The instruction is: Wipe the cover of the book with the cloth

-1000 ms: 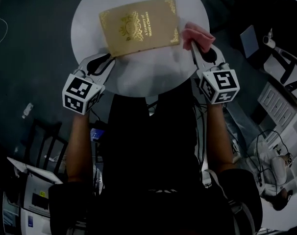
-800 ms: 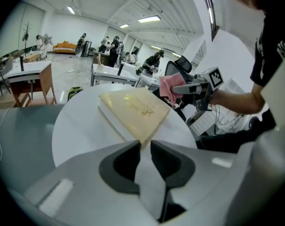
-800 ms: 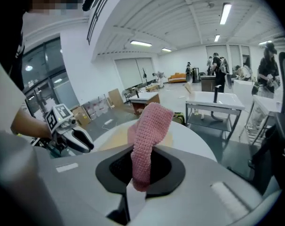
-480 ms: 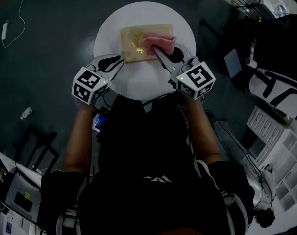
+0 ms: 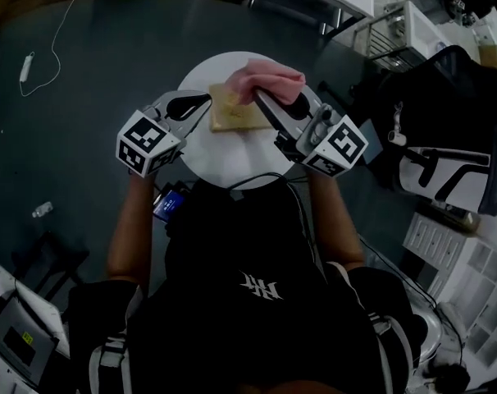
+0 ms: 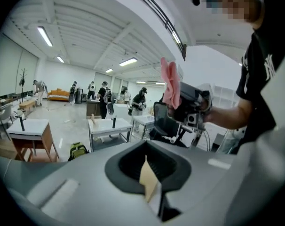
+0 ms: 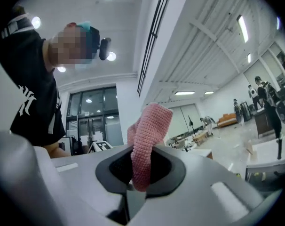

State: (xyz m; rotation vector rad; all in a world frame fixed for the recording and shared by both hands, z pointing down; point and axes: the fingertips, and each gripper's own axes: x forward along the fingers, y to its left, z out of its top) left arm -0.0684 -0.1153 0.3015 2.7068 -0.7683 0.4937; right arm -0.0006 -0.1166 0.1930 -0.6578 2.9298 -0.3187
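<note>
A tan book point(image 5: 232, 112) with gold print is over the round white table point(image 5: 224, 154). My left gripper point(image 5: 204, 102) is at the book's left edge; its jaws have just been closing and now stand shut on a thin tan edge of the book point(image 6: 148, 182), seen between them in the left gripper view point(image 6: 149, 173). My right gripper point(image 5: 262, 98) is shut on the pink knitted cloth point(image 5: 273, 80), which hangs over the book's right part. The cloth point(image 7: 149, 140) sticks up out of the right gripper's jaws point(image 7: 141, 171). The left gripper view also shows the cloth point(image 6: 170, 81).
Dark floor surrounds the table. A black chair and bag point(image 5: 445, 97) stand at the right, white shelving point(image 5: 445, 245) at the lower right. A white cable point(image 5: 35, 64) lies on the floor at the left. Desks point(image 6: 109, 126) and several people stand far off.
Both grippers have risen and the table looks smaller and farther. The cloth went from the book's right side to over it. The left jaws have shut at the book's left edge.
</note>
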